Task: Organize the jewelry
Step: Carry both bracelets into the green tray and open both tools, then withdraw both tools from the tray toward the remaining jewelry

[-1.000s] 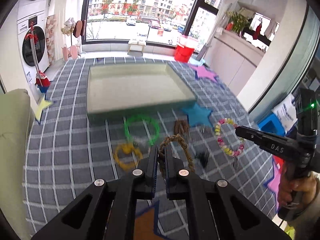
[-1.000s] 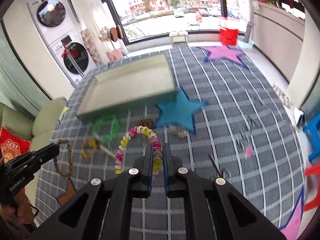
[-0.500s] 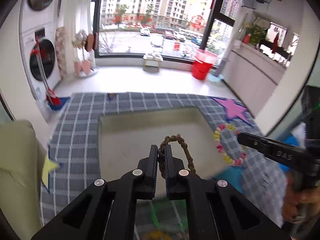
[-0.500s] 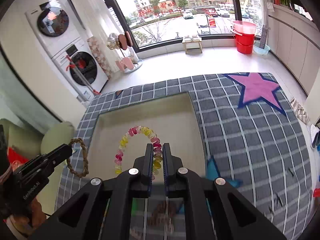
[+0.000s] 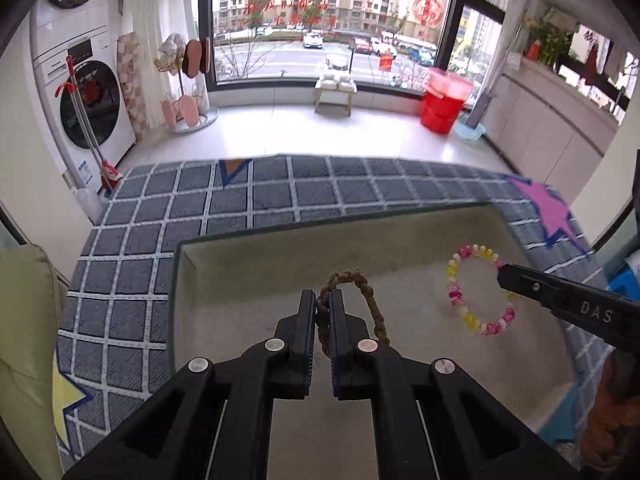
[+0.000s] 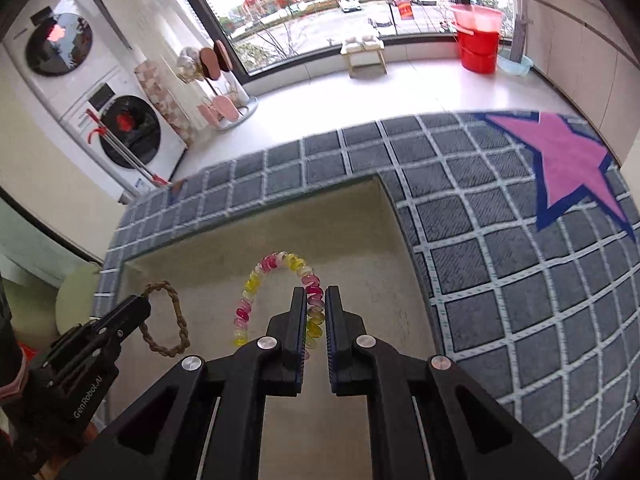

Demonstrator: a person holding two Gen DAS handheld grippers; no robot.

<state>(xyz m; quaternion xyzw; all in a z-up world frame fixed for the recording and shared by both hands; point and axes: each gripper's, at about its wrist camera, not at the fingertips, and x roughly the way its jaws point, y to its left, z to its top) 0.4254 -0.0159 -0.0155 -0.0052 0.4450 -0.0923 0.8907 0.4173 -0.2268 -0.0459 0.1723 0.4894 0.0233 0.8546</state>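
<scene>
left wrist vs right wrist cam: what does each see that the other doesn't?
Left wrist only: a yellow star on the rug at lower left, and the right gripper seen from the side, shut on the beaded bracelet.

Right wrist only: the whole pink star on the rug, and the left gripper from the side, shut on the braided rope bracelet.

Both: the beige tray beneath both bracelets, the grey checked rug, the washing machine, the red bucket and the window.
</scene>
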